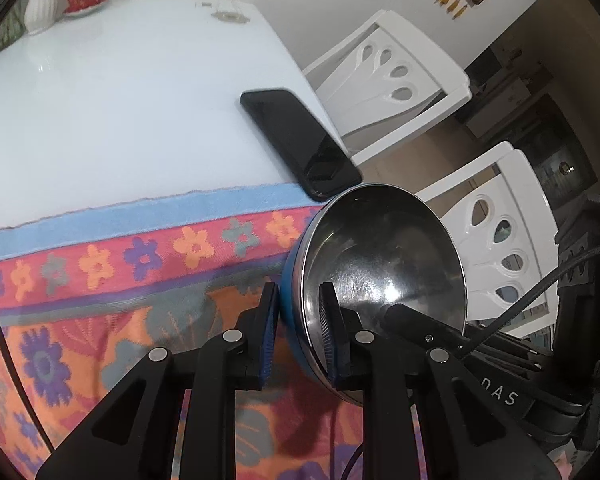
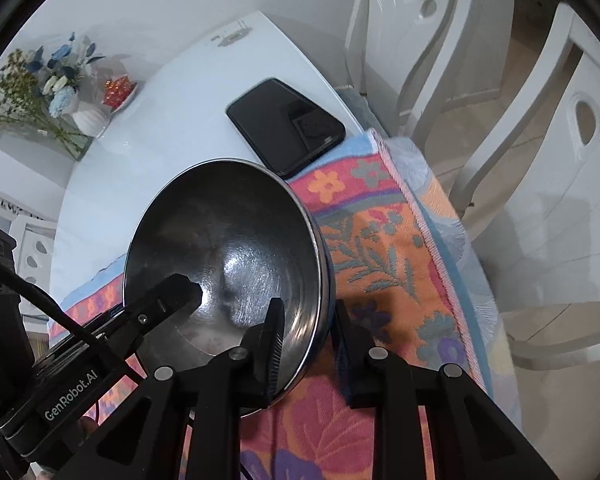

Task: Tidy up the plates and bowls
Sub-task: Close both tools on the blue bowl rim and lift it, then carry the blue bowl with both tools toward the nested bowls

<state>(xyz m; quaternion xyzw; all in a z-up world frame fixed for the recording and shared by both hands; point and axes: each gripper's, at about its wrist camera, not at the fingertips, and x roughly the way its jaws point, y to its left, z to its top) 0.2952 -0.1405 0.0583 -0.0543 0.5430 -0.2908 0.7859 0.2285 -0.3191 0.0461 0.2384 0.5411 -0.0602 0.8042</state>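
A steel bowl with a blue outside [image 1: 380,248] [image 2: 220,240] is over the flowered cloth [image 1: 100,280] [image 2: 380,240] near the table's edge. My left gripper [image 1: 298,320] straddles one side of its rim, one finger inside and one outside, pads pressed on the wall. My right gripper [image 2: 308,332] clamps the opposite side of the rim the same way. Each wrist view shows the other gripper's inner finger [image 1: 416,320] [image 2: 176,288] reaching into the bowl. The underside of the bowl is hidden, so I cannot tell whether it rests on the cloth.
A black phone [image 1: 300,144] [image 2: 286,124] lies on the white table [image 1: 120,100] just beyond the bowl. Two white chairs [image 1: 392,80] [image 1: 500,240] stand beside the table. A white vase [image 2: 88,120] and a red ornament [image 2: 118,88] sit at the far end.
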